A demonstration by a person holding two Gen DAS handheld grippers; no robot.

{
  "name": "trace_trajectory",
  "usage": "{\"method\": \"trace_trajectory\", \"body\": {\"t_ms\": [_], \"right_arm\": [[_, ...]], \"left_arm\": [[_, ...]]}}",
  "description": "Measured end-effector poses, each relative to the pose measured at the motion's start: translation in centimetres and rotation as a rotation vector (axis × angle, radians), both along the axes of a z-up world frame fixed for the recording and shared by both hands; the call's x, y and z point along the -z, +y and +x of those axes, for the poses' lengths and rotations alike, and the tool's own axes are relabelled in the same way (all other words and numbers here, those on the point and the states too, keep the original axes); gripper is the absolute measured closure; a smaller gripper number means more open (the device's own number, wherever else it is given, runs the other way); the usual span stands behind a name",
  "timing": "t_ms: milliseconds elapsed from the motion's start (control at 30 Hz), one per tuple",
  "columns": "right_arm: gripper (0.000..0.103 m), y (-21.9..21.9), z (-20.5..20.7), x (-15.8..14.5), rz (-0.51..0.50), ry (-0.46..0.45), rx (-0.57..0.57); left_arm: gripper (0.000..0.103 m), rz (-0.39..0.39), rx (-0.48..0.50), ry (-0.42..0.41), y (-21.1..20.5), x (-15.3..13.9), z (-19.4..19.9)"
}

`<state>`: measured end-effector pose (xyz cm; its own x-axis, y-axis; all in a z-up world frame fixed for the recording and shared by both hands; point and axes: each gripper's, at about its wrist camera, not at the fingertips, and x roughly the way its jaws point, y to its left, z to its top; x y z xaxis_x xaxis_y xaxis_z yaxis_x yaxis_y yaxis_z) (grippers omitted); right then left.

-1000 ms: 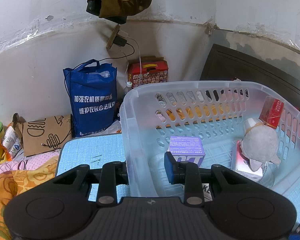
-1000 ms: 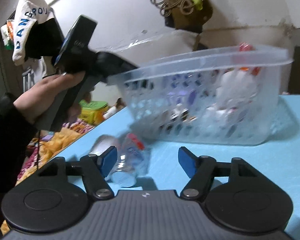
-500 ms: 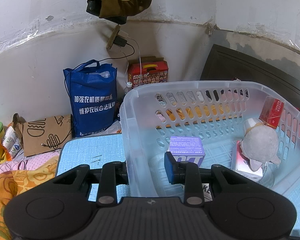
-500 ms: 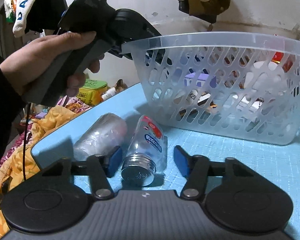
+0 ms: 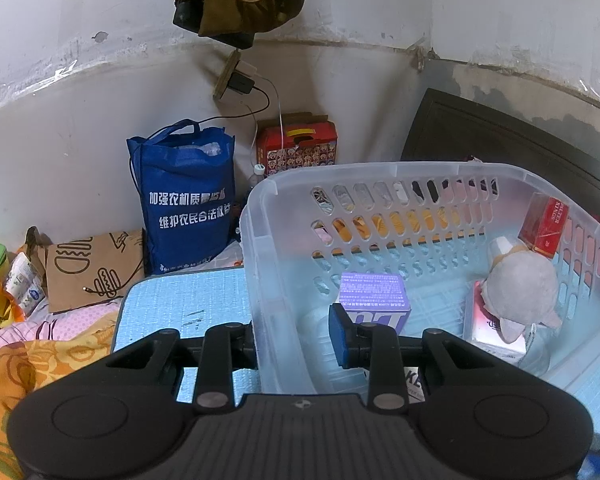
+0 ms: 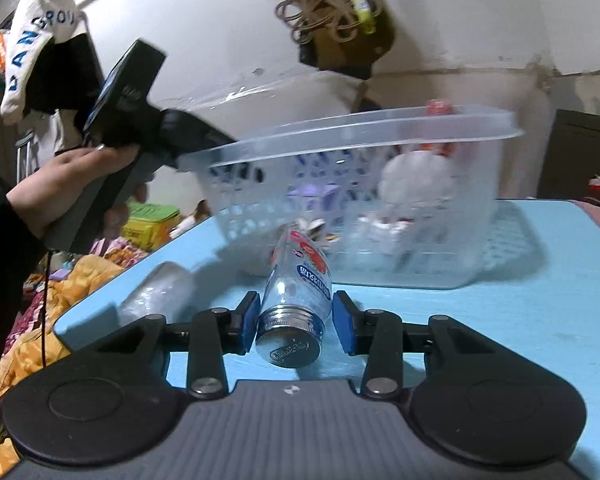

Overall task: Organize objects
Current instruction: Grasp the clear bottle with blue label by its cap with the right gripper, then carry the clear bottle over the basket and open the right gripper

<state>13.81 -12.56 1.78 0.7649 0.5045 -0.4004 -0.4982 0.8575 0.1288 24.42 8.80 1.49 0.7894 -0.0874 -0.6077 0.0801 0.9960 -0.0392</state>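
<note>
Glass jar (image 6: 296,300) is only loosely bracketed by right gripper (image 6: 294,322), so slip is likely; basket (image 5: 260,216) wall is straddled by left gripper (image 5: 292,334).

A lived-in home bedroom: floral bedding (image 5: 40,344) crumpled beside a blue mat (image 5: 188,304); a blue tote bag (image 5: 184,196) against a stained white wall (image 5: 80,92); clothes (image 6: 32,48) hanging; a charger (image 5: 240,82) plugged in.
</note>
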Motion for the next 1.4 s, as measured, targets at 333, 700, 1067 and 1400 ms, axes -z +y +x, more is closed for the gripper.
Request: {"method": "trace_trajectory", "body": {"t_ms": [333, 700, 1067, 1400], "right_arm": [[0.060, -3.0, -1.9, -2.9, 0.078, -0.069, 0.024], [0.060, -3.6, -0.6, -8.9, 0.088, -0.194, 0.018], [0.060, -0.6, 8.1, -11.5, 0.021, -0.118, 0.009], [0.060, 0.6, 8.8, -10.8, -0.025, -0.099, 0.008]], "left_arm": [[0.068, -0.001, 0.000, 0.000, 0.0, 0.0, 0.0], [0.068, -0.006, 0.000, -0.003, 0.0, 0.0, 0.0], [0.068, 0.013, 0.001, 0.014, -0.2, -0.1, 0.0], [0.068, 0.018, 0.003, 0.019, -0.2, -0.1, 0.0]]}}
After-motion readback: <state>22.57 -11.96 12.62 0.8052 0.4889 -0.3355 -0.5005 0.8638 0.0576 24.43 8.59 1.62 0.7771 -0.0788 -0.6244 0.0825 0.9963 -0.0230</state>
